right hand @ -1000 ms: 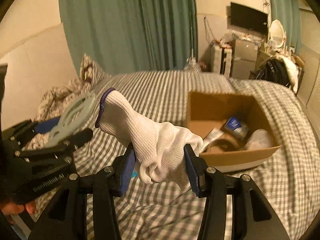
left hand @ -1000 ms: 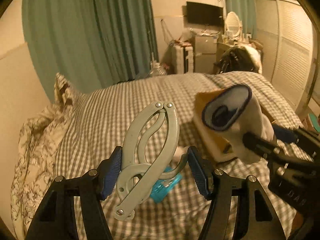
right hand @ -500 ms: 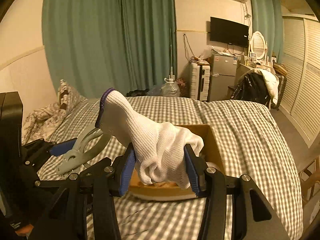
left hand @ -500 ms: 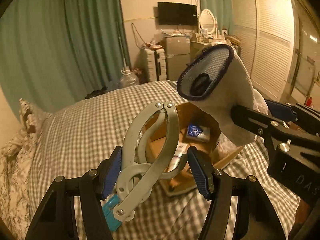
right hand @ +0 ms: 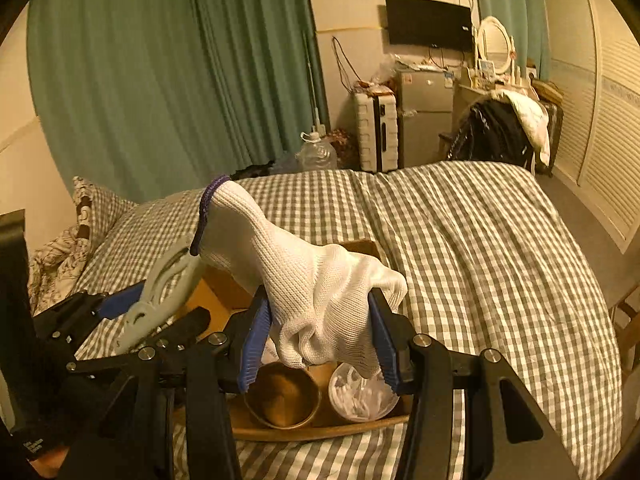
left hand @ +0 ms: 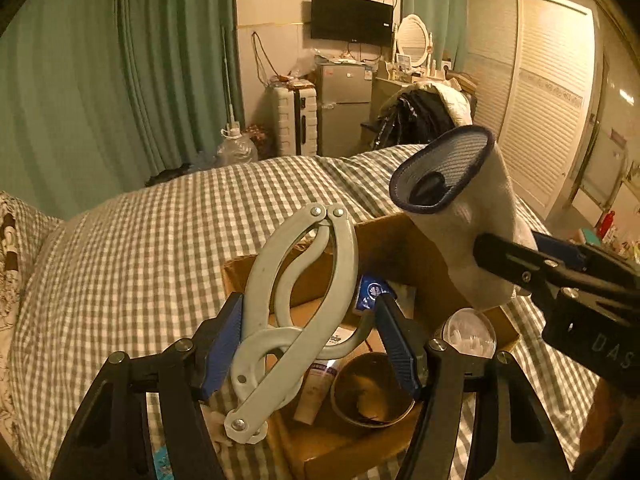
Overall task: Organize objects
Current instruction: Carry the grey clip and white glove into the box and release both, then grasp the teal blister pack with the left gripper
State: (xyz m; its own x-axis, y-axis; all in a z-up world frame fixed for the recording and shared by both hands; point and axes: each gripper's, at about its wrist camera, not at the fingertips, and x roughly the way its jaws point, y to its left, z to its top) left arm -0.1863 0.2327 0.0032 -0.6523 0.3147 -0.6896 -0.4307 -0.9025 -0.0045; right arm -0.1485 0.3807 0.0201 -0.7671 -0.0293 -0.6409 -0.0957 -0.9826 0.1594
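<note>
Over the checked bed (right hand: 480, 240), both jaws hold tight, left on the gray clamp (left hand: 296, 304), right on the white glove (right hand: 316, 300); drop each gently, low inside the box (left hand: 400, 248).

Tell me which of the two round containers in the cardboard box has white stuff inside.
The clear round tub, at the box's near right corner under the white glove. The brown bowl on its left looks dark inside.

I'm looking into a home bedroom: a checked bed (right hand: 460, 240), green curtains (right hand: 168, 72), wall television (right hand: 428, 24) and wardrobe (left hand: 548, 96).
</note>
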